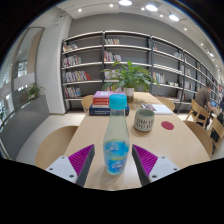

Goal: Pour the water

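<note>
Presently: hand-held gripper (115,160) spread wide, grasping nothing. Clear water bottle (117,137) with blue cap and blue label upright on the wooden surface (170,140), standing between the pink pads (80,157), clear gap either side. Beyond the bottle, slightly right: patterned cup (144,120). Further right of that, a red coaster (167,125). Ahead-left, beyond the bottle: stack of books (101,102). Behind the cup: potted plant (131,76). Bookshelves (120,55) along the far wall. Chairs (205,115) off to the right.
</note>
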The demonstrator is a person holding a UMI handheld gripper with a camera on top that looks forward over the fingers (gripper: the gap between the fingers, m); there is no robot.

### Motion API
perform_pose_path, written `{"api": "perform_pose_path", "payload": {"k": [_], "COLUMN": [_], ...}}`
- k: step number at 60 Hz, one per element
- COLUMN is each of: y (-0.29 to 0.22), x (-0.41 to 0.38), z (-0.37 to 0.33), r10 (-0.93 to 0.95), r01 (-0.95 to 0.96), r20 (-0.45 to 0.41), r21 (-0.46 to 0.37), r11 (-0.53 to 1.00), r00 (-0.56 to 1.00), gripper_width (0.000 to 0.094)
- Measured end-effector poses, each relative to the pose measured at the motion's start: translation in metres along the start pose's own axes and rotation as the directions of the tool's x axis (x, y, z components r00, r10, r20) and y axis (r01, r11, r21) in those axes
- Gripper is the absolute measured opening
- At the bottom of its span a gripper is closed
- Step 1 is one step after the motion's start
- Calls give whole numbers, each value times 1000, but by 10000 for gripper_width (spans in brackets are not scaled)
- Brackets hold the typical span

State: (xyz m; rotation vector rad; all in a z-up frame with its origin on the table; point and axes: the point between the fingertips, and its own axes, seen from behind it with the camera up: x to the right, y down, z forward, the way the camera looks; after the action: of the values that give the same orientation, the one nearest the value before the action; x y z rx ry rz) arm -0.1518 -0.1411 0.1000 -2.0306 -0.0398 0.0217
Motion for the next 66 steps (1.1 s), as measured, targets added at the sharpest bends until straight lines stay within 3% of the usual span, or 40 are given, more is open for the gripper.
{"api": "perform_pose_path", "payload": {"k": [16,20,21,34,42,49,55,66], "y": [-9,-13,-14,-21,-26,-50,-79,-132], "x": [3,8,10,-9,-20,-40,-48,-44], "z": [53,61,62,69,76,93,116,161], "r10": [21,18,20,14,-15,69,233,623], "r01": [-19,-15,-16,-20,5,-85,-255,-644], "r20": [-30,-45,-50,35,67,110,173,293], "r21": [37,74,87,170,141,142,120,-30], "r11": [999,997,996,985,990,986,959,764], "r00": [999,999,999,999,998,991,957,725], "gripper_width": [749,655,570,401,402,401,400,401]}}
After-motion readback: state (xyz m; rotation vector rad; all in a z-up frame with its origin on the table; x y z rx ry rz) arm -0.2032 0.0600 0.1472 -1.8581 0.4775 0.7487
